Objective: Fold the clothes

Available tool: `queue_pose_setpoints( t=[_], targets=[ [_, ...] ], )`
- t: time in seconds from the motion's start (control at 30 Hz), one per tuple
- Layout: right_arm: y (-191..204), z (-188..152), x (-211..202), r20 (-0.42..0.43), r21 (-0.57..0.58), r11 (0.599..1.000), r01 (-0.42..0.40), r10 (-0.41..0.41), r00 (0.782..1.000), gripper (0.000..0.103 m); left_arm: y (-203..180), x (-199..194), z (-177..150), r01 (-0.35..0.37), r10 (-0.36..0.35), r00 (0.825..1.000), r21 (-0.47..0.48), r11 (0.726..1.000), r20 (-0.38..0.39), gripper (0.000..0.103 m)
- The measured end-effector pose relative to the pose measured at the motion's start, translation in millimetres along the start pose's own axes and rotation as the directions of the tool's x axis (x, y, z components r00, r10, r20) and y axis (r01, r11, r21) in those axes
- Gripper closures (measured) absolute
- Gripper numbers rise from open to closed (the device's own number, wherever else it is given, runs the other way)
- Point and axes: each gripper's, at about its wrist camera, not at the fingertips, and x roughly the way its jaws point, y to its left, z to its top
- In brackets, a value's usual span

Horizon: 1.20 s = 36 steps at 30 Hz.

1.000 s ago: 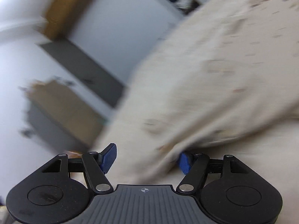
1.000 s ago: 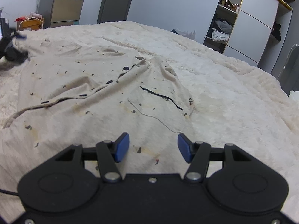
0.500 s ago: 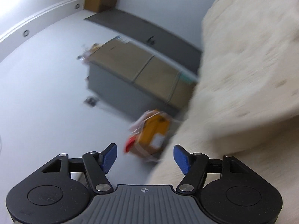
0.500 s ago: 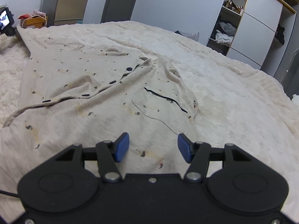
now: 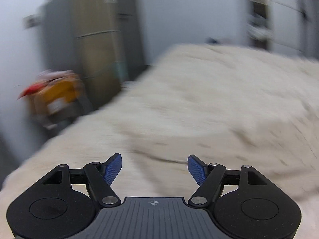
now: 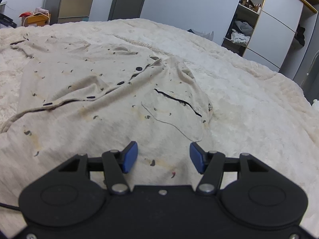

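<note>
We've swung the left gripper (image 5: 154, 166) off the shirt: a second ago cloth filled its view, now only blurred bed edge; jaws opening, nothing between them. Fold hasn't started. Only the right view shows the shirt (image 6: 103, 91), spread flat toward the bed's (image 6: 249, 99) left side, right gripper (image 6: 163, 157) open over its near hem.

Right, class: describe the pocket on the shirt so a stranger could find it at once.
Start at the cream fleecy blanket covering the bed, then find the beige speckled shirt spread across it. The pocket is right of the dark button row, the only patch with a dark-trimmed slanted top edge.
</note>
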Motion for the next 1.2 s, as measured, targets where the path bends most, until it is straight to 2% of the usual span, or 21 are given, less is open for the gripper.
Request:
queue_pose_setpoints(
  t=[0.07,0.1,0.13,0.17,0.2,0.23,0.3,0.37,0.4,0.43,0.47,0.57,0.6,0.67,0.77,0.83,0.87,0.93,1.0,1.1,1.2],
  targets=[
    [0.9,0.3,0.5,0.0,-0.005,1.0,0.003,-0.003,1.0,0.047,-17.2,19.4,-2.0,-0.034,0.038,0.997,0.053,0.998,-0.063,0.054],
    [1.4,0.2,0.6,-0.001,-0.01,1.0,0.004,-0.004,1.0,0.047,-20.0,26.6,-3.4,-0.063,0.069,0.994,0.062,0.996,-0.088,0.069],
    [2.0,0.1,0.7,-0.002,-0.014,1.0,0.005,-0.005,1.0,0.047,-17.5,29.2,-6.7,-0.095,0.099,0.99,0.042,0.995,-0.105,0.08],
    [2.1,-0.1,0.4,-0.001,-0.017,1.0,0.006,-0.006,1.0,0.047,-13.9,30.9,-10.3,-0.127,0.128,0.984,0.016,0.992,-0.121,0.083],
    [1.4,-1.0,-0.4,0.001,-0.017,1.0,0.006,-0.006,1.0,0.047,-4.7,29.9,-15.6,-0.15,0.142,0.981,-0.051,0.987,-0.132,0.092],
    [0.3,-1.7,-0.9,0.001,-0.014,1.0,0.007,-0.007,1.0,0.047,-0.8,30.7,-19.0,-0.172,0.158,0.978,-0.096,0.98,-0.139,0.093],
    [-1.5,-2.2,-0.6,0.002,-0.008,1.0,0.009,-0.009,1.0,0.047,29.0,21.1,-31.3,-0.249,0.216,0.963,-0.224,0.942,-0.162,0.092],
    [-2.7,-2.4,-0.2,0.004,-0.003,1.0,0.011,-0.011,1.0,0.047,56.0,5.1,-38.8,-0.348,0.322,0.937,-0.291,0.891,-0.134,0.085],
    [-2.6,-2.4,0.0,0.005,-0.004,1.0,0.011,-0.011,1.0,0.047,66.5,-8.0,-37.2,-0.361,0.359,0.931,-0.306,0.881,-0.064,0.071],
    [-2.1,-2.6,0.6,0.006,-0.008,1.0,0.011,-0.011,1.0,0.047,70.2,-9.8,-35.6,-0.354,0.361,0.932,-0.314,0.881,-0.039,0.057],
    [-1.6,-2.8,1.4,0.006,-0.013,1.0,0.011,-0.011,1.0,0.047,81.4,-11.7,-26.5,-0.316,0.333,0.943,-0.337,0.887,-0.009,0.054],
    [-0.6,-3.3,4.8,0.004,-0.023,1.0,0.009,-0.009,1.0,0.047,107.6,7.8,4.0,-0.117,0.12,0.993,-0.372,0.921,-0.016,0.043],
    [-0.6,-3.0,5.6,0.004,-0.024,1.0,0.01,-0.01,1.0,0.047,112.9,27.7,14.3,-0.059,0.041,0.998,-0.381,0.923,-0.056,0.042],
    [-1.1,-2.2,6.9,0.003,-0.021,1.0,0.013,-0.013,1.0,0.047,115.0,62.4,25.0,-0.041,-0.007,0.992,-0.371,0.928,-0.128,0.043],
    [-2.8,-0.7,7.2,0.005,-0.012,1.0,0.028,-0.028,1.0,0.047,108.5,111.6,27.7,-0.029,-0.06,0.968,-0.346,0.938,-0.245,0.044],
    [-3.4,0.1,7.8,0.005,-0.007,0.999,0.035,-0.035,0.999,0.047,92.4,125.5,19.6,-0.073,-0.02,0.954,-0.295,0.953,-0.299,0.066],
    [-3.8,0.0,8.5,0.003,-0.006,0.999,0.038,-0.038,0.999,0.047,88.0,130.0,20.0,-0.077,-0.009,0.955,-0.279,0.957,-0.295,0.069],
    [-4.6,-1.0,10.9,-0.004,-0.007,0.999,0.046,-0.046,0.999,0.047,81.1,140.6,22.9,-0.083,0.01,0.959,-0.246,0.966,-0.282,0.101],
    [-5.9,-1.8,13.2,-0.01,-0.003,0.999,0.051,-0.051,0.999,0.047,79.6,144.8,36.5,-0.076,0.019,0.967,-0.213,0.974,-0.256,0.102],
    [-7.8,-2.7,15.7,-0.014,0.004,0.999,0.054,-0.054,0.998,0.047,82.5,144.3,62.8,-0.176,0.155,0.972,-0.108,0.979,-0.178,0.102],
    [-11.3,-2.4,19.7,-0.02,0.015,0.998,0.066,-0.065,0.998,0.047,85.3,152.4,90.3,-0.304,0.3,0.948,-0.017,0.953,-0.109,0.102]
  ],
)
